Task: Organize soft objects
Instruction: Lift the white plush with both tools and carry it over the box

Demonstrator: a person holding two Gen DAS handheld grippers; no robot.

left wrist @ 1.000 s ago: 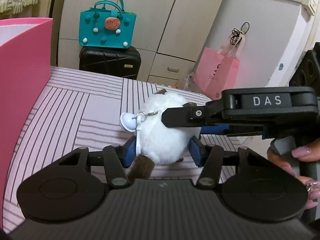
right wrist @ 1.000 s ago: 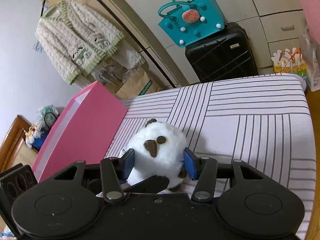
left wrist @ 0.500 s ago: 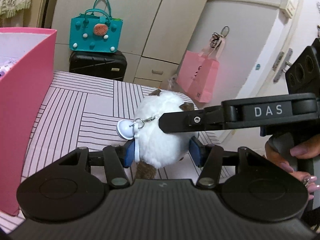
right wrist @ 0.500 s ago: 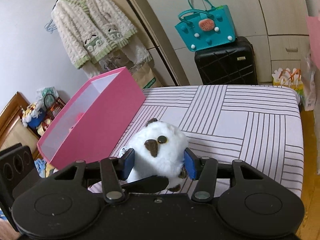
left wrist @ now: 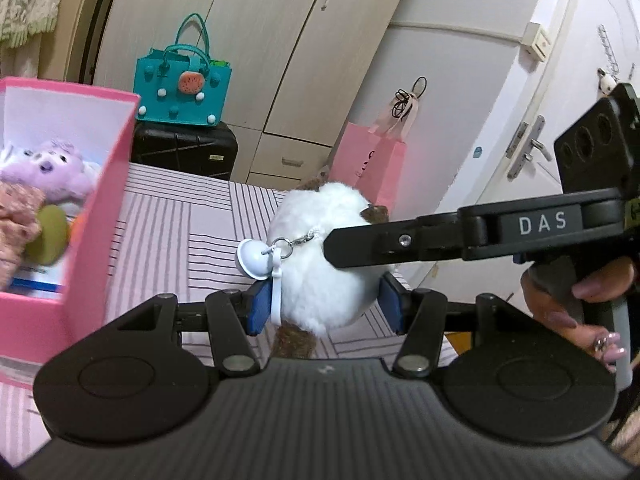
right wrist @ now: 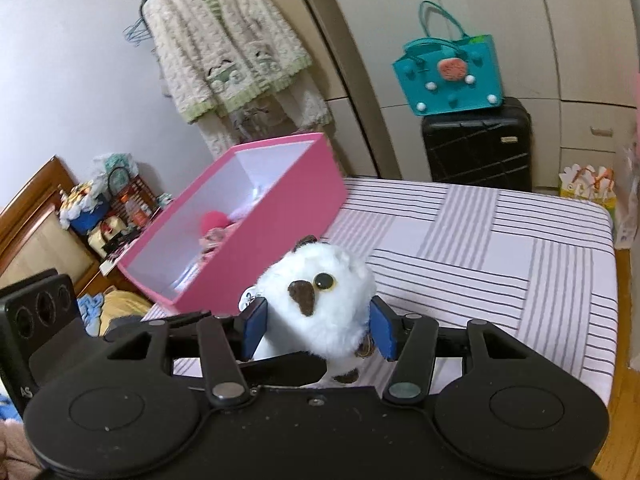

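A white plush owl (left wrist: 325, 256) with brown ears, a brown beak and a white suction-cup keychain (left wrist: 253, 259) is held in the air above the striped bed. My left gripper (left wrist: 324, 306) is shut on it, blue pads on its sides. My right gripper (right wrist: 316, 326) is shut on the same owl (right wrist: 320, 300) from the other side; its finger crosses the left wrist view (left wrist: 400, 240). The open pink box (left wrist: 100, 208) stands to the left and holds a purple plush bear (left wrist: 48, 172) and other soft toys. It also shows in the right wrist view (right wrist: 256, 248).
The bed has a pink striped cover (right wrist: 500, 248). Beyond its far edge stand a black suitcase (left wrist: 184, 152) with a teal bag (left wrist: 184, 92) on it, wardrobe doors, and a pink paper bag (left wrist: 376, 168). A knitted cardigan (right wrist: 224, 48) hangs on the wall.
Both grippers have lifted the owl higher and carried it toward the pink box. The inside of the box and its toys have come into view.
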